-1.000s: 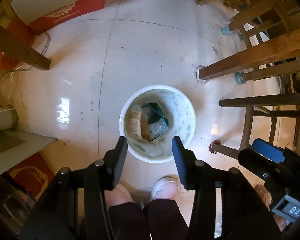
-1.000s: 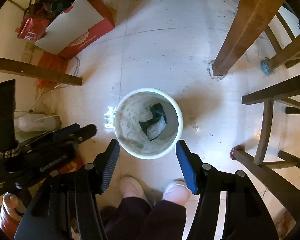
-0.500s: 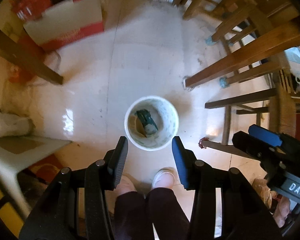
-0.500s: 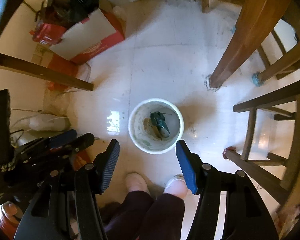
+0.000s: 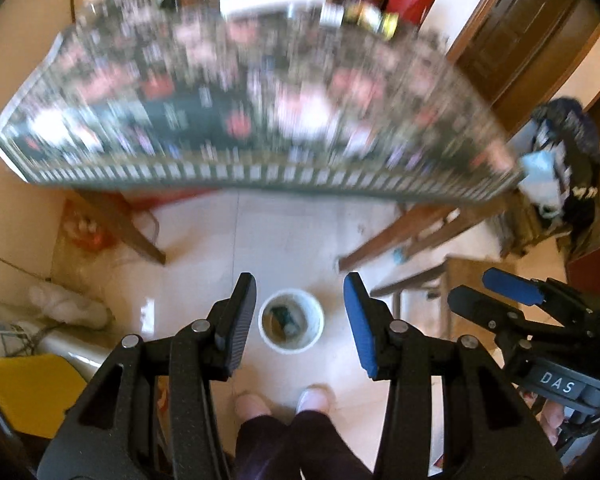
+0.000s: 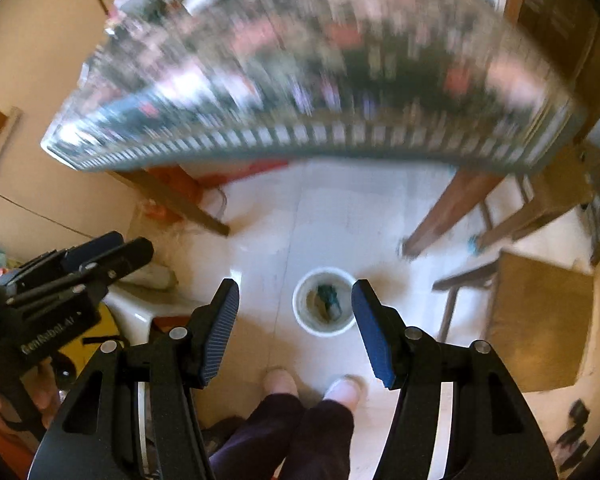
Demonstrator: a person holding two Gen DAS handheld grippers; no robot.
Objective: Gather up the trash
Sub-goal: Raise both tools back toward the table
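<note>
A white patterned bin (image 5: 291, 326) (image 6: 325, 306) stands on the pale tiled floor far below me, with a dark green wrapper (image 6: 330, 298) and brownish trash (image 5: 277, 322) inside. My left gripper (image 5: 300, 320) hangs high above it, open, with nothing between its fingers. My right gripper (image 6: 296, 328) is likewise high up and open with nothing in it. The right tool (image 5: 540, 336) shows at the right of the left wrist view, and the left tool (image 6: 56, 288) at the left of the right wrist view.
A table with a dark flowered cloth (image 5: 260, 92) (image 6: 320, 80) fills the upper part, blurred, with bottles and packets at its far edge. Its wooden legs (image 5: 396, 240) stand near the bin. A wooden chair (image 6: 536, 316) is at right. The person's feet (image 5: 284, 400) are below.
Both grippers rose steeply, so the bin shrank in both views and the tabletop came into sight from above. Their jaws kept the same gap.
</note>
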